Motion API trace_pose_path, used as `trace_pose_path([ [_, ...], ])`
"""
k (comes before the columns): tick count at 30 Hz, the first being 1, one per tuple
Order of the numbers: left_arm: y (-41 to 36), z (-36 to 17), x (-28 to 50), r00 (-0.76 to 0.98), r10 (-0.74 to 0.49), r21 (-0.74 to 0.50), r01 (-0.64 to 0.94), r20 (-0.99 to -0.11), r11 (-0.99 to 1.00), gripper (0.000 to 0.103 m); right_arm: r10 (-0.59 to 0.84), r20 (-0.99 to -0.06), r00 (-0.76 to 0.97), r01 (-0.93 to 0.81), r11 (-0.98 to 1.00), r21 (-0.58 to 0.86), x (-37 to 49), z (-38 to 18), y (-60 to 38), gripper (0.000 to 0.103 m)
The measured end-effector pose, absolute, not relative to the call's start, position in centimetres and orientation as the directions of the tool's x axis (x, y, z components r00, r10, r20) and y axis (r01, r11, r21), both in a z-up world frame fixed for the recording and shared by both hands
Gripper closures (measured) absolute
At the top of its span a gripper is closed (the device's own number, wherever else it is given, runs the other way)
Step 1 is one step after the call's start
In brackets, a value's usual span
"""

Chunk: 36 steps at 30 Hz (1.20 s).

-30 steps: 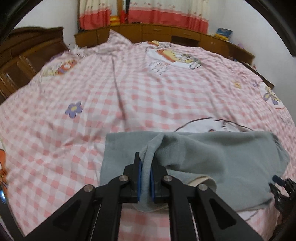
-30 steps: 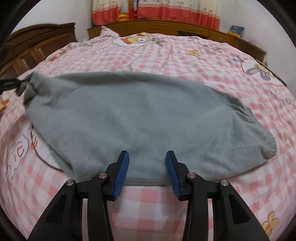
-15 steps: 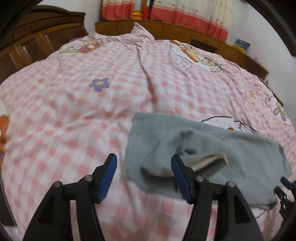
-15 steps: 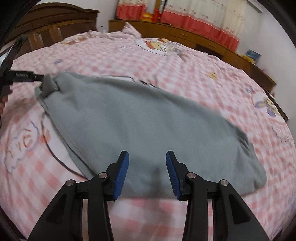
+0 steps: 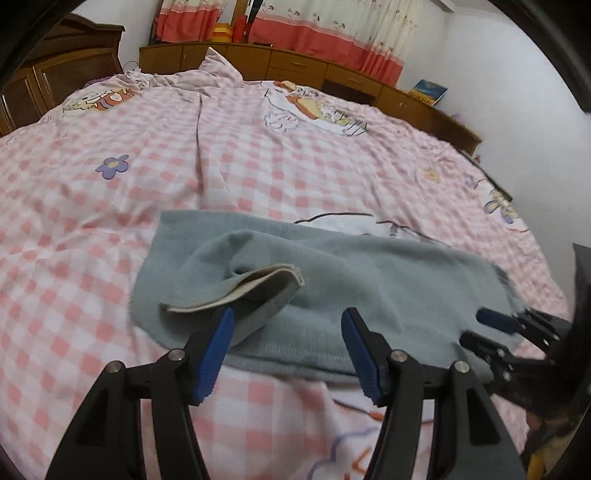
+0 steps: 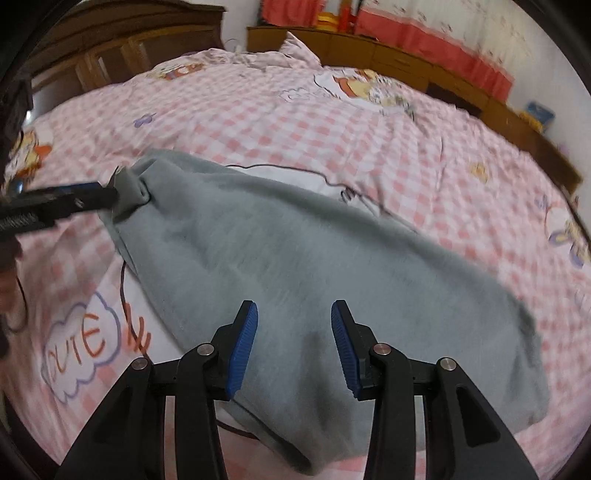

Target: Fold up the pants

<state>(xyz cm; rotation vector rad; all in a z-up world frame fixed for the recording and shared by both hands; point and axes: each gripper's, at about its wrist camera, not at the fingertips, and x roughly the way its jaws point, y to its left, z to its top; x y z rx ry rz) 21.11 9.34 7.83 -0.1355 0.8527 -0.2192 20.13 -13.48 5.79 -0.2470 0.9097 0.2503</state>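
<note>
Since a second earlier, the left gripper [image 5: 288,321] had let go of the fold of cloth it was pinching. Its blue-padded jaws now stood wide apart, low over the near hem of the grey pants [image 5: 369,273]. Just beyond its left finger, the released fold lay turned back, showing a cream inner lining [image 5: 240,291].

The right gripper [image 6: 293,314] remained parted, as before, at a middling width. It held nothing and hovered over the near edge of the pants [image 6: 295,251]. From the left wrist view, this right gripper [image 5: 487,332] appeared at the far right, by the right end of the garment.

From the right wrist view, the tip of the left gripper [image 6: 74,199] met a bunched corner at the pants' left end. That blurred view did not show whether the jaws were pinching the cloth.

The pants lay spread lengthwise, left to right, across the near part of a bed. A pink and white checked bedspread [image 5: 258,166] with cartoon prints covered it. Beyond the bed stood a low run of wooden cabinets [image 5: 295,66] under red and white curtains [image 5: 314,26]. A dark wooden wardrobe [image 5: 55,74] stood at the left.
</note>
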Motion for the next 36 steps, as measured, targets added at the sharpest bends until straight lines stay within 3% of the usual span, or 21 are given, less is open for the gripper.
trace_pose_path([
  [5,9.8,6.0,22.8,0.668,-0.184,-0.159,0.099,-0.721,0.982,0.040,0.105,-0.831,0.546,-0.324,0.942,-0.093,20.4,3.8,-12.7,0.061],
  [12,15.0,5.5,22.8,0.682,-0.157,-0.270,-0.062,-0.715,0.961,0.041,0.138,-0.836,0.531,-0.372,0.924,-0.083,21.4,3.9,-11.7,0.061],
  [20,17.2,5.3,22.7,0.693,-0.198,-0.372,-0.107,-0.693,0.922,0.041,0.300,-0.825,0.479,-0.502,0.865,0.023,26.5,6.9,-6.9,0.061],
  [21,17.3,5.5,22.6,0.701,-0.202,-0.380,-0.106,-0.684,0.919,0.047,0.311,-0.827,0.467,-0.518,0.855,0.028,27.3,7.0,-5.9,0.061],
  [22,17.4,5.6,22.6,0.708,-0.207,-0.388,-0.101,-0.675,0.916,0.071,0.322,-0.832,0.452,-0.533,0.846,0.038,28.1,7.0,-5.0,0.061],
  [24,17.5,5.8,22.6,0.701,-0.223,-0.399,-0.095,-0.678,0.912,0.091,0.333,-0.844,0.420,-0.553,0.832,0.053,29.8,6.8,-2.9,0.061],
  [29,17.9,5.5,22.3,0.688,-0.239,-0.421,-0.106,-0.685,0.901,0.091,0.353,-0.872,0.339,-0.599,0.796,0.089,33.1,5.4,1.7,0.061],
  [35,19.0,4.9,22.4,0.669,-0.229,-0.430,-0.149,-0.707,0.891,0.092,0.291,-0.894,0.341,-0.628,0.778,0.014,34.2,3.5,5.6,0.062],
  [36,19.2,4.8,22.4,0.668,-0.228,-0.431,-0.155,-0.708,0.889,0.093,0.277,-0.894,0.353,-0.632,0.775,-0.010,34.1,3.2,6.0,0.073],
])
